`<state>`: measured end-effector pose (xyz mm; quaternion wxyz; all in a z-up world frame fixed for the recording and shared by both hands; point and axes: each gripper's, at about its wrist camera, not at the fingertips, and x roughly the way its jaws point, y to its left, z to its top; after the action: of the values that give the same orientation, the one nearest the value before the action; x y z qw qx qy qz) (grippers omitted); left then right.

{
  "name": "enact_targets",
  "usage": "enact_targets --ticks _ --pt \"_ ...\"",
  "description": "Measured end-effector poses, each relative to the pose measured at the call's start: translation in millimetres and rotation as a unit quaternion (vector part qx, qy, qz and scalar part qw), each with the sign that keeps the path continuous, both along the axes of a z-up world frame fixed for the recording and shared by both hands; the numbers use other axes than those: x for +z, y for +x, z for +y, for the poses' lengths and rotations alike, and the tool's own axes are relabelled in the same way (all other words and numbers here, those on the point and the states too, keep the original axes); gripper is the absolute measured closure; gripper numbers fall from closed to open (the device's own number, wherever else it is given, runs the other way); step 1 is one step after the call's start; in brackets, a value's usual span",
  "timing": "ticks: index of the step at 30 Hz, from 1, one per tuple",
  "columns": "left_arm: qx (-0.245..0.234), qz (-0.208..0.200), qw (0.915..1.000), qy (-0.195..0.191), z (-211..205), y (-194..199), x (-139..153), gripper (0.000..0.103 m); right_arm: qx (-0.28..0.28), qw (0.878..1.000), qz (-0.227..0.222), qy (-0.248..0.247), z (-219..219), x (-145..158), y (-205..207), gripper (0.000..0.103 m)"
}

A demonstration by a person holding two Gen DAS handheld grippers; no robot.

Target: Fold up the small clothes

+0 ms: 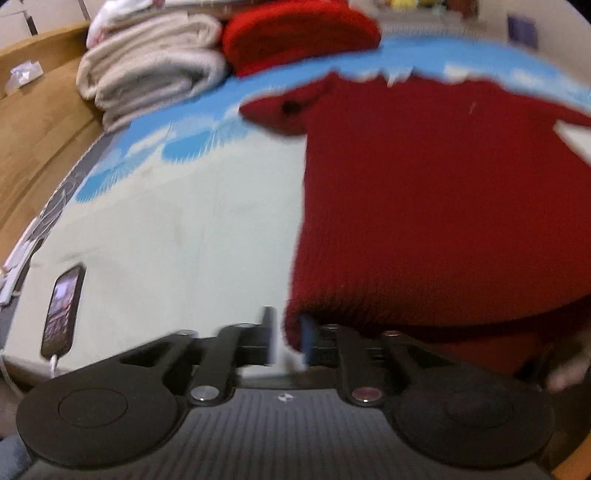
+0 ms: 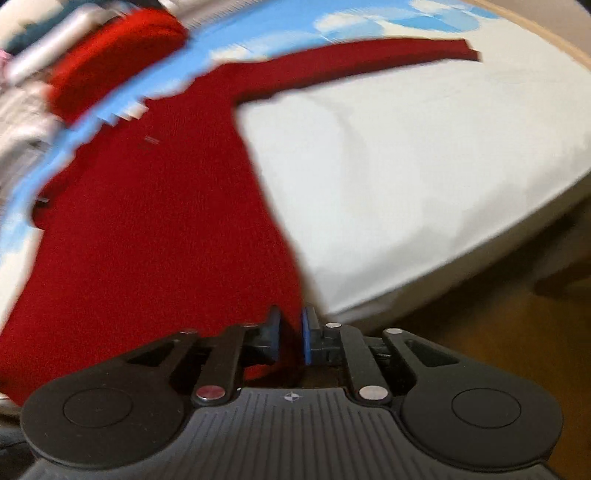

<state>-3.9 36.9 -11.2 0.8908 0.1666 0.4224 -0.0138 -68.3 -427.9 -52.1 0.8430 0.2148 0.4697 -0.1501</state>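
A dark red knit sweater (image 1: 424,206) lies spread on the bed, front hem toward me. My left gripper (image 1: 290,338) is shut on its lower left hem corner; the fabric edge sits between the blue pads. In the right wrist view the sweater (image 2: 147,221) fills the left half, one sleeve (image 2: 351,62) stretched out to the far right. My right gripper (image 2: 291,338) is shut on the lower right hem corner, with red fabric pinched between its blue pads. Both views are blurred by motion.
The bed sheet (image 1: 166,221) is pale with a blue cloud print at the far side. A stack of folded beige towels (image 1: 147,74) and a folded red garment (image 1: 295,33) sit at the back. A phone (image 1: 62,310) on a cable lies at the left edge. The bed's edge and wood floor (image 2: 498,314) are on the right.
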Motion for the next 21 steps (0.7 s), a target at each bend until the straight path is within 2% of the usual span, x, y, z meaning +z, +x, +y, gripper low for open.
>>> enact_targets --ticks 1,2,4,6,9,11,14,18,21 --pt "0.006 0.004 1.0000 0.003 1.5 -0.4 -3.8 0.031 -0.013 0.999 0.030 -0.034 2.8 -6.3 7.4 0.056" --pt "0.013 -0.006 0.9999 -0.001 5.1 -3.9 -2.0 0.012 -0.017 0.997 0.044 -0.059 5.6 -9.4 12.0 0.052" --pt "0.016 -0.045 0.9987 -0.020 12.8 -13.4 8.6 0.001 -0.005 0.998 0.008 -0.063 11.5 -1.2 11.6 0.046" --pt "0.022 -0.061 0.9972 -0.037 17.7 -14.0 21.2 0.000 0.009 0.998 -0.041 -0.043 16.4 11.0 9.3 0.040" --pt "0.028 -0.079 0.9946 -0.061 20.0 1.0 46.0 0.000 0.015 0.995 -0.088 -0.036 32.9 30.0 18.8 0.039" --pt "0.029 -0.101 0.9925 -0.063 16.5 19.8 66.9 0.000 0.033 0.992 -0.120 -0.018 52.7 46.3 35.0 0.038" --pt "0.018 -0.144 0.9874 -0.063 2.2 51.7 95.1 0.000 0.053 0.985 -0.167 -0.009 77.0 74.1 62.9 0.028" --pt "0.002 -0.172 0.9842 -0.042 -19.9 120.2 115.1 0.000 0.042 0.978 -0.203 -0.012 113.6 91.0 115.3 0.023" --pt "0.009 -0.164 0.9858 -0.038 -34.5 190.8 117.6 0.000 0.031 0.976 -0.215 0.006 123.8 75.4 150.6 0.023"
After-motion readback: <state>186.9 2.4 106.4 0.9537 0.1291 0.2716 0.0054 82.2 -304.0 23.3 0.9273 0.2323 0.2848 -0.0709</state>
